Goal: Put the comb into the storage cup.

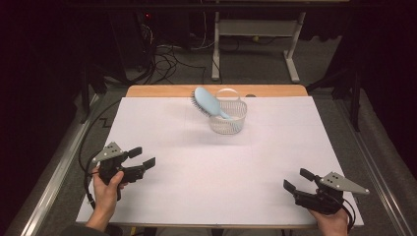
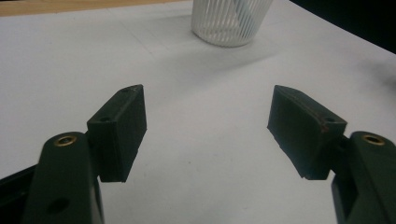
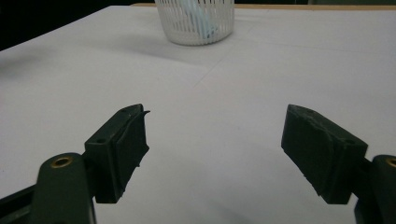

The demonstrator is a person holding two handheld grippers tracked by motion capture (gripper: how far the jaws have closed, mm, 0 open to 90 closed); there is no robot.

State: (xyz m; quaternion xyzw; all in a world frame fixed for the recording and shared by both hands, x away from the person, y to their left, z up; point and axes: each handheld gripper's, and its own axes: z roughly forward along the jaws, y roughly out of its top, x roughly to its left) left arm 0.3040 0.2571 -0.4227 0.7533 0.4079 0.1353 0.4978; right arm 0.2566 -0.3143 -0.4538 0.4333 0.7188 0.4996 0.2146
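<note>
A wooden table (image 1: 147,91) covered by a white sheet (image 1: 275,162) stands on a grey floor (image 1: 255,64). Behind it, the white metal legs of a second desk (image 1: 255,29) rise beside loose black cables (image 1: 169,59). A metal rail (image 1: 54,177) runs along the left. The surroundings are dark.

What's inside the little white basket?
A blue hairbrush stands in the basket, handle down, its bristly head leaning out over the rim. The slats partly hide the handle's bottom end.
</note>
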